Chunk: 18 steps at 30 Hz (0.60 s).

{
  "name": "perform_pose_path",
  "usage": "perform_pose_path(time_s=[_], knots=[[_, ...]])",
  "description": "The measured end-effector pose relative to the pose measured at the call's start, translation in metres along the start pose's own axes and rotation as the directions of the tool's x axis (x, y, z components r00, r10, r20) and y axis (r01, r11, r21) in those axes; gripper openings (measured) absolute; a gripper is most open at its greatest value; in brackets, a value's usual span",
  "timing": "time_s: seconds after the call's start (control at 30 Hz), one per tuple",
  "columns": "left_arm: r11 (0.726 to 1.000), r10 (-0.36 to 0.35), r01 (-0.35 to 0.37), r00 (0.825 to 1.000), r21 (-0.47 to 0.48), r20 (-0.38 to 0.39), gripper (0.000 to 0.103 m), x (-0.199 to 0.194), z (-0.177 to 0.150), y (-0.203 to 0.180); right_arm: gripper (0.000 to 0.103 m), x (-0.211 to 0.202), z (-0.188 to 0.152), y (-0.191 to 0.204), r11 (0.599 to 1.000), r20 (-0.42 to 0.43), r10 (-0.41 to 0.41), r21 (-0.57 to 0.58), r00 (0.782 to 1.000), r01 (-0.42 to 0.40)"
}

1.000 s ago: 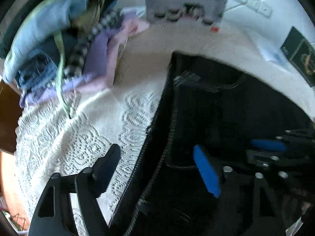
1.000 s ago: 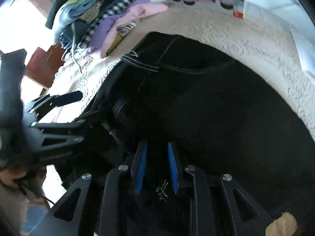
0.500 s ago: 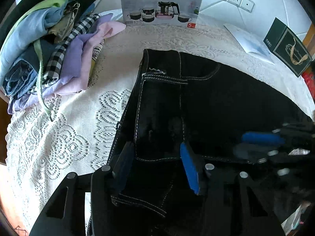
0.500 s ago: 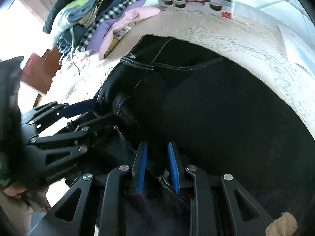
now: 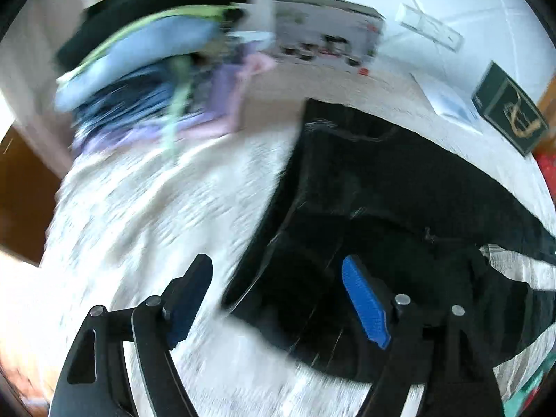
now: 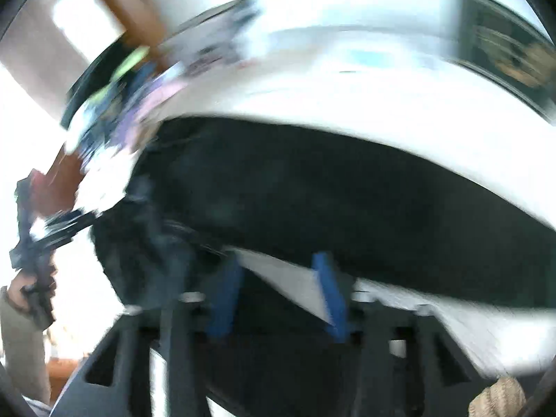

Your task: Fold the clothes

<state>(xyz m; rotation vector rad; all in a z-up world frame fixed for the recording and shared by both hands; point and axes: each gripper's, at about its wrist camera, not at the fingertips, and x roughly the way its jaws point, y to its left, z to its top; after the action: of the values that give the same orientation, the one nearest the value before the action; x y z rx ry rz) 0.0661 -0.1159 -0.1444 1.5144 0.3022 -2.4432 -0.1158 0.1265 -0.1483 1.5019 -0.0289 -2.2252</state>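
Black jeans [image 5: 399,187] lie folded on the white lace tablecloth [image 5: 146,229]. They also show in the blurred right wrist view [image 6: 330,191]. My left gripper [image 5: 278,299] is open and empty above the near left corner of the jeans. My right gripper [image 6: 278,295] is open and empty, at the near edge of the jeans, with cloth and table showing between its blue pads. The left gripper shows at the left of the right wrist view [image 6: 45,243].
A pile of mixed clothes [image 5: 156,80] lies at the back left. A tea-set box [image 5: 326,38] stands at the back, a dark green box [image 5: 510,114] and a paper sheet [image 5: 448,100] at the back right.
Both grippers have opened and let go of the jeans. Both are moving fast, so the views are blurred. The left gripper has pulled back to the left.
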Motion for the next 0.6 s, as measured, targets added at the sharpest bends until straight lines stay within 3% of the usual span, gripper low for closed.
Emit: perform_pose_path(time_s=[0.1,0.23,0.3,0.4,0.43,0.6], knots=[[0.998,0.014,-0.016,0.999,-0.067,-0.037,0.078,0.0,-0.023,0.015,0.057,-0.054,-0.039,-0.092,0.971,0.033,-0.117,0.213,0.993,0.107],[0.99,0.036,-0.047,0.996,-0.136,-0.08,0.078,0.021,-0.036,0.016,0.058,-0.113,-0.116,-0.21,0.833,-0.014,-0.265,0.499,0.964,0.237],[0.986,0.016,-0.031,0.996,-0.162,-0.091,0.078,0.027,-0.039,0.012,0.061,-0.135,-0.147,-0.24,0.772,-0.017,-0.298,0.583,0.954,0.252],[0.984,-0.035,0.017,0.994,-0.175,-0.1,0.078,0.029,-0.044,0.002,0.075,-0.168,-0.193,-0.285,0.666,-0.027,-0.346,0.697,0.938,0.266],[0.986,-0.04,0.022,0.994,-0.167,-0.103,0.078,0.029,-0.046,-0.002,0.076,-0.178,-0.208,-0.298,0.63,-0.03,-0.36,0.729,0.932,0.267],[0.993,-0.008,-0.007,0.992,-0.117,-0.127,0.078,0.044,-0.044,-0.015,0.076,-0.194,-0.232,-0.328,0.577,-0.019,-0.368,0.779,0.93,0.244]])
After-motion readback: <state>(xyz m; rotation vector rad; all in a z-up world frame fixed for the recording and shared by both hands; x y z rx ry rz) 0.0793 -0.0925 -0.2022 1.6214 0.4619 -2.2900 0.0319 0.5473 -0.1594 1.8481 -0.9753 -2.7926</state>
